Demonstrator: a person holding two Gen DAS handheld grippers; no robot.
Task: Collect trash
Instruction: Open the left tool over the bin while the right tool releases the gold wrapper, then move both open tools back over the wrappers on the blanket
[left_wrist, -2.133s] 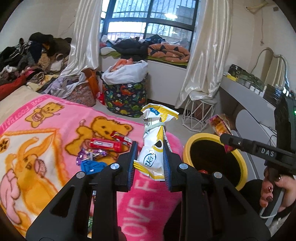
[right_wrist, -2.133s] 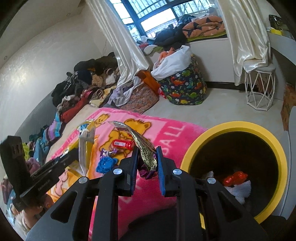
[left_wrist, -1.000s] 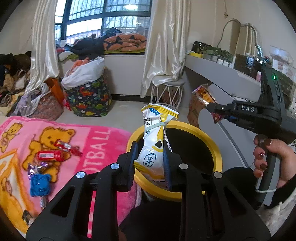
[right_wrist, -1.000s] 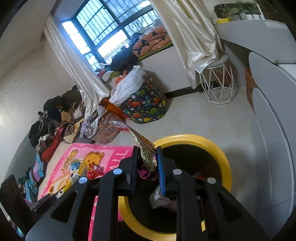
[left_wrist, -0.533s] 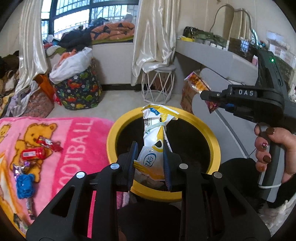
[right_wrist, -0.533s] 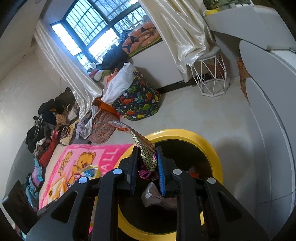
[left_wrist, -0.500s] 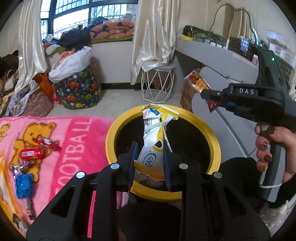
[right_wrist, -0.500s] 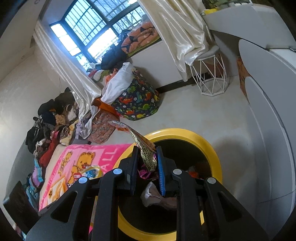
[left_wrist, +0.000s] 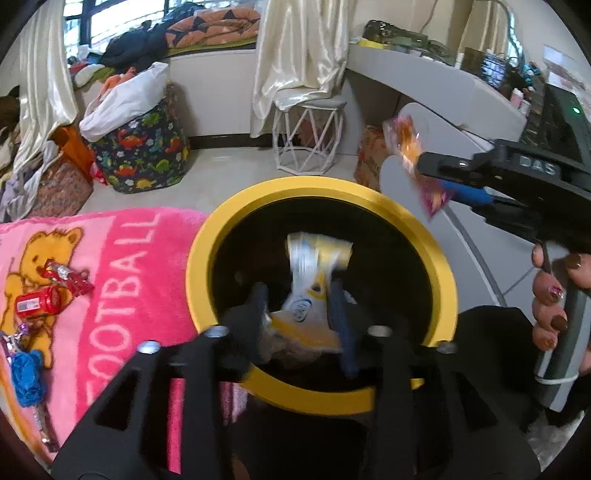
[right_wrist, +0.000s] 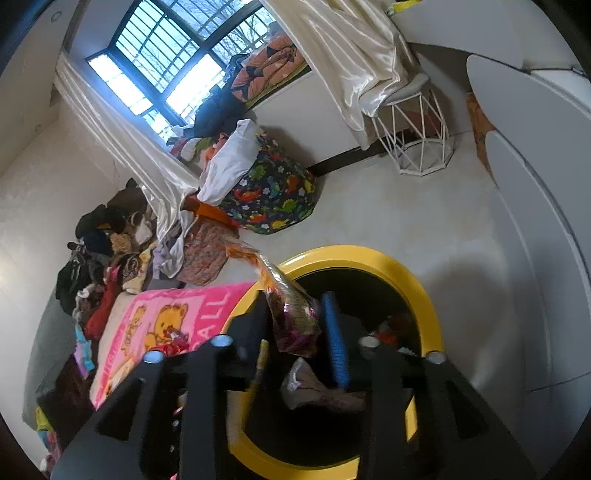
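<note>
My left gripper (left_wrist: 299, 314) hangs over the black bin with the yellow rim (left_wrist: 207, 258). Its jaws are opening, and the white and yellow snack bag (left_wrist: 314, 273) slips down loose between them into the bin. My right gripper (right_wrist: 295, 332) is over the same bin's yellow rim (right_wrist: 406, 280), jaws opening too. The gold and purple wrapper (right_wrist: 291, 317) leans on the left finger, clear of the blue pad. From the left wrist view the right gripper (left_wrist: 436, 177) shows at the right, with that wrapper (left_wrist: 408, 144) at its tips and a hand (left_wrist: 554, 295) on its grip.
A pink bear blanket (left_wrist: 122, 266) beside the bin carries red wrappers (left_wrist: 38, 304) and a blue item (left_wrist: 26, 373). Crumpled trash (right_wrist: 317, 387) lies in the bin. A dinosaur-print hamper (left_wrist: 144, 155), a white wire stool (left_wrist: 308, 136) and a white desk (left_wrist: 424, 81) stand behind.
Both pairs of jaws have spread apart. The snack bag has dropped lower into the bin and the wrapper has tipped sideways. Both grippers have come down closer over the bin.
</note>
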